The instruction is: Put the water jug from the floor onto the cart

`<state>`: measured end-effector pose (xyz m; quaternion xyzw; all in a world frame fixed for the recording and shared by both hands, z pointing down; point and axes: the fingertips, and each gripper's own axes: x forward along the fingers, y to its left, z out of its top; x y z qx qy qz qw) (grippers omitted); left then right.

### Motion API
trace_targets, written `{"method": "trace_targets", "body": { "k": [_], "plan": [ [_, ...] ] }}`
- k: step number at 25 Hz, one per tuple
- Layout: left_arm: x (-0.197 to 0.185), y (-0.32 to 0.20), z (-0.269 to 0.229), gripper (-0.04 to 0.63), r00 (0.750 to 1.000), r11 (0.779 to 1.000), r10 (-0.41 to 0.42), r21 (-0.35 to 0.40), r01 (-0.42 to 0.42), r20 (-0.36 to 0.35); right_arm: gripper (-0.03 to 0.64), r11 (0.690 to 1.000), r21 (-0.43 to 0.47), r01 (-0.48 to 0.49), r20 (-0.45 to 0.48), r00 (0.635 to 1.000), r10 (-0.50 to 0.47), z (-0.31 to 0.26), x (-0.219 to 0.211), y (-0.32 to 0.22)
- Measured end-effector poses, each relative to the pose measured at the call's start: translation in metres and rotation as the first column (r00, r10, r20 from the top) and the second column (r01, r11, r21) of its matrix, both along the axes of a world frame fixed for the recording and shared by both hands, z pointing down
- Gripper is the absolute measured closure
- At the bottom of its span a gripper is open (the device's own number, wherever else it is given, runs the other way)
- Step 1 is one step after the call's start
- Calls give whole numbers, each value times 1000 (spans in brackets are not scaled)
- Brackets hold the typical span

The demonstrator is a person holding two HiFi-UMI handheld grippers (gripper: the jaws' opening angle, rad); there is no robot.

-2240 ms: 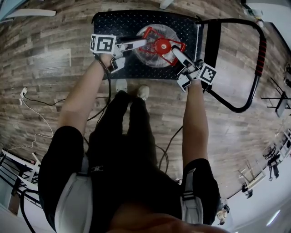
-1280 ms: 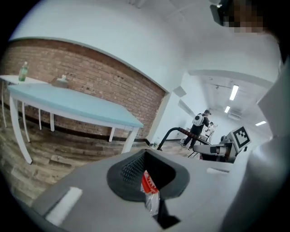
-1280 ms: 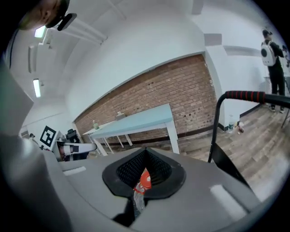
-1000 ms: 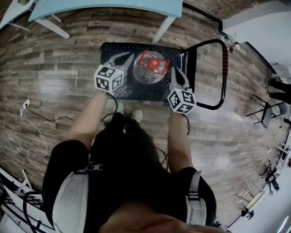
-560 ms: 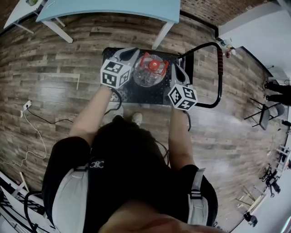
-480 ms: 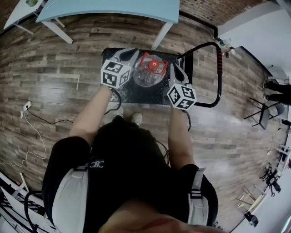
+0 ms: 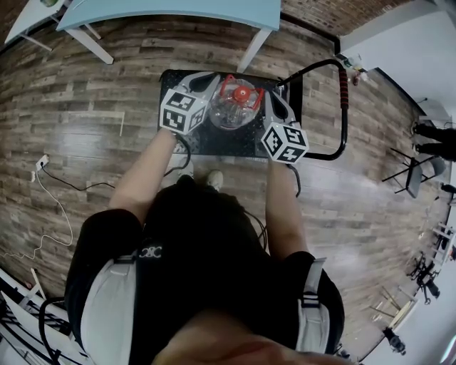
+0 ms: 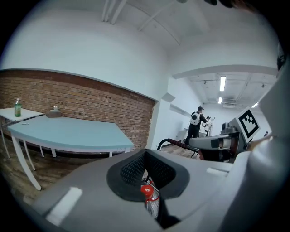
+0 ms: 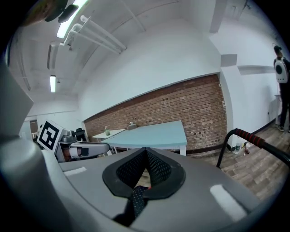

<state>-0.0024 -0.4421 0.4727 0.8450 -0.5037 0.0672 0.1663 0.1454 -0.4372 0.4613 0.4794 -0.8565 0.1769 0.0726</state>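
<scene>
The clear water jug [image 7: 230,108] with its red cap and handle stands upright on the black cart deck [image 7: 235,142]. Above the deck my left gripper [image 7: 205,77] hovers left of the jug, shut and empty. To the jug's right my right gripper [image 7: 275,101] is likewise shut with nothing in it. In the left gripper view the closed jaws [image 8: 145,154] frame the jug's red cap [image 8: 147,191] below, and the right gripper [image 8: 217,142] shows off to the side. The right gripper view has its shut jaws [image 9: 146,152] and the left gripper [image 9: 81,148] at left.
The cart's black push handle with a red grip [image 7: 344,85] rises at the right. A light-blue table [image 7: 178,11] stands just behind the cart. A white cable [image 7: 50,185] lies on the wood floor at left. A person [image 8: 195,122] stands far down the room.
Both grippers came off the jug's red handle and rose beside it, staying shut. The jug stays put on the cart. The head view pulled higher and back.
</scene>
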Motion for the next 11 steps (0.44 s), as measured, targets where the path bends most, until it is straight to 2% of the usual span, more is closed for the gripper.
{"method": "trace_targets", "body": {
  "k": [11],
  "plan": [
    [-7, 9, 10, 595, 1000, 1000, -7, -26, 7, -8, 604, 1000, 16, 10, 9, 1000, -10, 5, -12, 8]
  ]
}}
